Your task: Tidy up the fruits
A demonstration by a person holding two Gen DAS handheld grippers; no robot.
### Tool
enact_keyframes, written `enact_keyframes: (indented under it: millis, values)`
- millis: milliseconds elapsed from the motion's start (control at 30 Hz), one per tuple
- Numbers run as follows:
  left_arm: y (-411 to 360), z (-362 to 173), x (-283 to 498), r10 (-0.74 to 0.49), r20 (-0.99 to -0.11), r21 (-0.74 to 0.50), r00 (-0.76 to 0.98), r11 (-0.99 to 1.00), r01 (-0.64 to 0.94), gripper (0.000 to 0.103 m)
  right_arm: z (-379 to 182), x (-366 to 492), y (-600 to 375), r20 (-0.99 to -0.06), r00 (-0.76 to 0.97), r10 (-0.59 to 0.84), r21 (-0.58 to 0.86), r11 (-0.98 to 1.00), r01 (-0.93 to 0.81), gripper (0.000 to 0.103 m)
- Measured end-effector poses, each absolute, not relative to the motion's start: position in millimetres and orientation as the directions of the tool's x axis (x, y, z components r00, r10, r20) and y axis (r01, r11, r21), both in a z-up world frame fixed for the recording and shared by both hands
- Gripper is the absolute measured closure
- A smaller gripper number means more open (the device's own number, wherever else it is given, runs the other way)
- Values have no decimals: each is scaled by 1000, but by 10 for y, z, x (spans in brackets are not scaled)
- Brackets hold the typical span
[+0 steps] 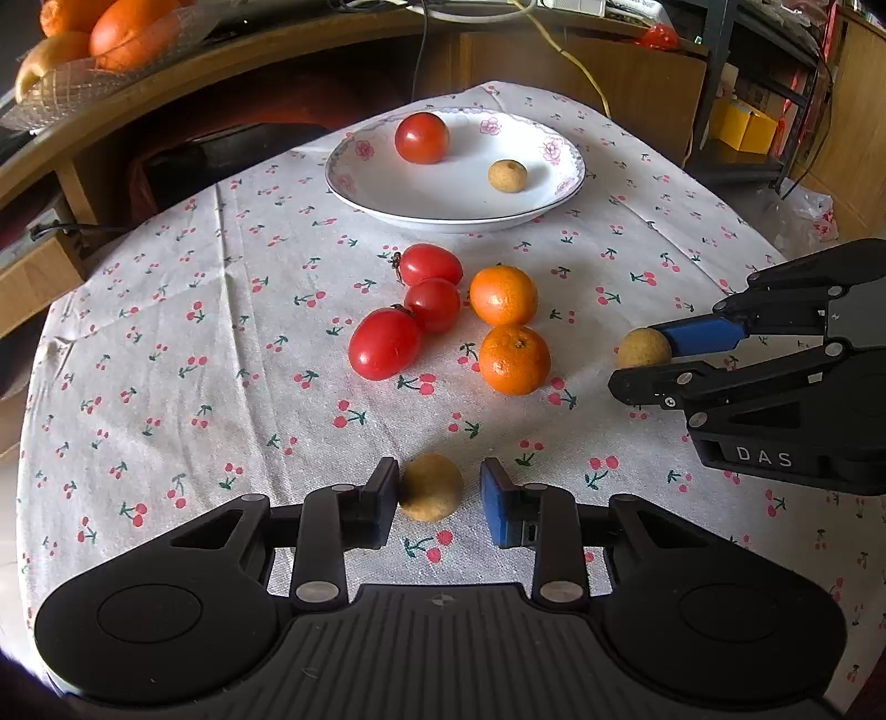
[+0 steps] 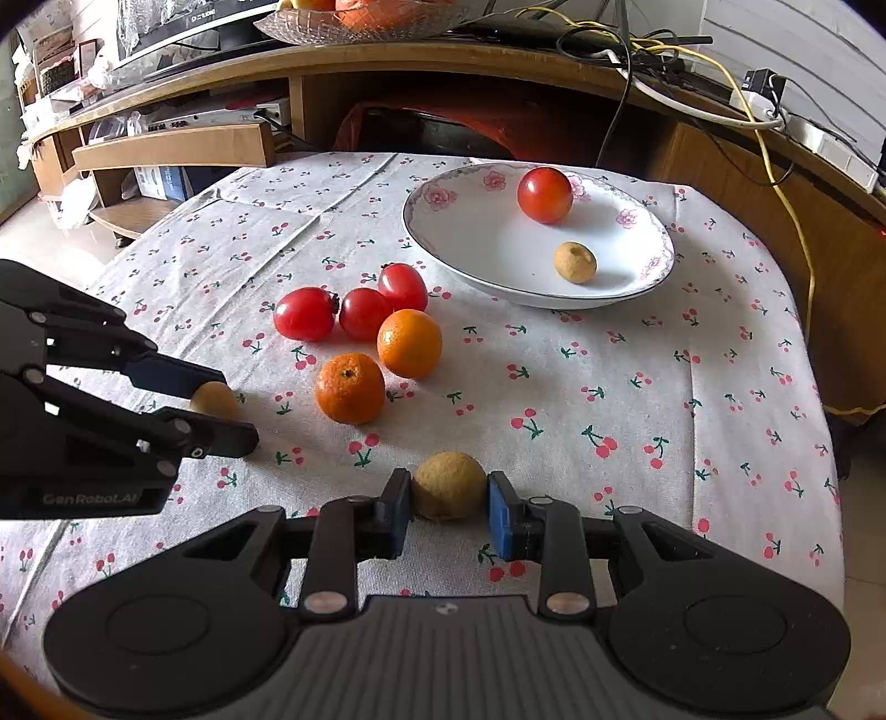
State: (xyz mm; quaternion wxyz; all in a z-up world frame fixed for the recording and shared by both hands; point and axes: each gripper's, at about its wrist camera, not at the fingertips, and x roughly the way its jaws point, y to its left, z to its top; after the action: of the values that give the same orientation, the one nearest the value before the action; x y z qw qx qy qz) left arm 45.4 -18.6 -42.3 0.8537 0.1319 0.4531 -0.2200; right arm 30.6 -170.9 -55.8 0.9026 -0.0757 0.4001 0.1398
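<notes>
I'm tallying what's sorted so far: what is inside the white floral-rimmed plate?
Inside the white floral-rimmed plate lie one round red tomato and one small tan round fruit, apart from each other. Nothing covers the plate; only the patches beneath the fruits are hidden.

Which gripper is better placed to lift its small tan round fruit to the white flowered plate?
Right gripper: both pads touch its tan fruit. Left gripper leaves a gap beside the other tan fruit.

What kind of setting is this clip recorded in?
Most likely a lived-in home room, perhaps a living room. A round table under a cherry-print tablecloth holds a floral plate, and behind it a curved wooden desk carries a glass fruit bowl, tangled cables and a power strip.
</notes>
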Motion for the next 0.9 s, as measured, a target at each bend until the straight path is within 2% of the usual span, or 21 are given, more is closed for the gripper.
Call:
enact_keyframes:
  millis: [367, 433, 500, 600, 667, 700, 800, 900]
  values:
    - [-197, -431, 462, -243, -840, 36, 485, 868, 496, 59, -555, 319, -1704, -752, 633, 186, -25, 951, -309, 72]
    - [-192, -436, 484, -237, -845, 33, 479, 871, 490, 55, -557, 321, -1702, -753, 632, 184, -26, 951, -308, 72]
    - [-173, -440, 512, -223, -850, 35, 477, 880, 473, 45, -557, 322, -1704, -753, 631, 184, -24, 952, -306, 72]
    - [-150, -442, 525, -223, -851, 25, 475, 886, 462, 44, -558, 319, -1695, -753, 633, 180, -28, 952, -304, 72]
    - [-167, -436, 505, -222, -849, 32, 480, 884, 466, 48, -556, 317, -1686, -753, 634, 176, -32, 952, -303, 72]
    - [-177, -432, 497, -229, -848, 26, 477, 882, 471, 55, -555, 316, -1684, -753, 634, 176, -32, 952, -303, 72]
    - [-212, -421, 471, -237, -848, 26, 474, 875, 484, 67, -551, 314, -1685, -754, 633, 176, -31, 953, -302, 72]
    - [-227, -412, 467, -233, -849, 30, 474, 874, 484, 69, -547, 309, -1696, -754, 632, 177, -29, 953, -301, 72]
